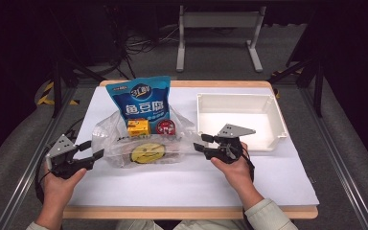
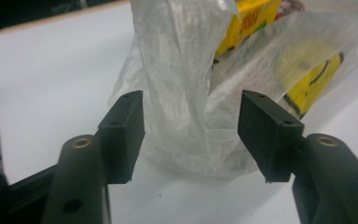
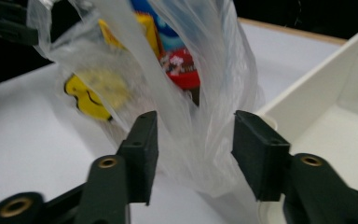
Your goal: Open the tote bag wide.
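A: Item one, clear plastic bag (image 1: pixel 141 141), lying on the white table (image 1: pixel 249 182). Location?

B: Between the two grippers, long axis running from one to the other. Contents: blue snack pouch (image 1: pixel 143 98), yellow box (image 1: pixel 138 127), red packet (image 1: pixel 166 127), yellow smiley item (image 1: pixel 147 153).

A: Left gripper (image 1: pixel 96 153)?

B: Jaws wide apart, holding nothing. The bag's bunched end stands straight ahead, between the pads (image 2: pixel 126 128) without touching either.

A: Right gripper (image 1: pixel 199 143)?

B: Same entry: spread open, empty, a fold of film hanging in the gap. White bin (image 1: pixel 278 120) just beside its outer jaw.

A: Nearer hand?

B: About equal, each at its own end. My judgement: both close on the film next.
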Demonstrator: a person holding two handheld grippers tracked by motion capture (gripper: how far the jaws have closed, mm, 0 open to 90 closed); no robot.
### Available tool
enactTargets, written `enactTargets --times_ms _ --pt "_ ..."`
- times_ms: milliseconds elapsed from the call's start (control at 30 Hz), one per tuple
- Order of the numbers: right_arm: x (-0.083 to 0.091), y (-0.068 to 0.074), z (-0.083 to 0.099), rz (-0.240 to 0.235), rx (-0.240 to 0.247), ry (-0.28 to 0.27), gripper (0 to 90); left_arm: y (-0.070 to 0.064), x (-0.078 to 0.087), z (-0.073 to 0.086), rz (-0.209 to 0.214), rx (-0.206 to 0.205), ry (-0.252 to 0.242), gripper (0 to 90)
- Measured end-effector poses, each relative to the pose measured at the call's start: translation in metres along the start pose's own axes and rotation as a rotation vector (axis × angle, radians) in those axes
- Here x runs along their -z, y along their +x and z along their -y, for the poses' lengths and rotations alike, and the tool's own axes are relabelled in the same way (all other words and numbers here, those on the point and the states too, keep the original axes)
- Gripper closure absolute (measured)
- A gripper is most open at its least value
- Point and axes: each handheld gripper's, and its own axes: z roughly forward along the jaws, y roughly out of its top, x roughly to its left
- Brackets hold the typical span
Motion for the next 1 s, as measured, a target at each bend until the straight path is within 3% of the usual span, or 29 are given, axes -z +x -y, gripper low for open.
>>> enactTargets --times_ms 200,267,400,500,767,1000 --pt "0.012 0.008 -0.015 0.001 0.029 -0.057 38.7 -0.007 0.020 -0.013 -0.004 -0.014 -0.075 40.6" --pt "0.016 0.011 -0.019 0.002 0.038 -0.071 37.9 -0.009 0.025 -0.017 0.018 -0.002 -0.104 41.3" --pt "0.022 0.018 -0.030 -0.004 0.064 -0.100 37.9 -0.017 0.032 -0.026 0.072 -0.015 -0.134 44.9" --pt "0.023 0.025 -0.039 -0.021 0.074 -0.106 37.9 -0.025 0.031 -0.032 0.115 -0.046 -0.130 47.0" --pt "0.019 0.042 -0.062 -0.075 0.119 -0.120 38.4 -0.042 0.026 -0.046 0.211 -0.077 -0.124 47.6" --pt "0.000 0.063 -0.075 -0.163 0.171 -0.052 39.1 -0.039 0.014 -0.042 0.248 -0.053 -0.068 48.3"
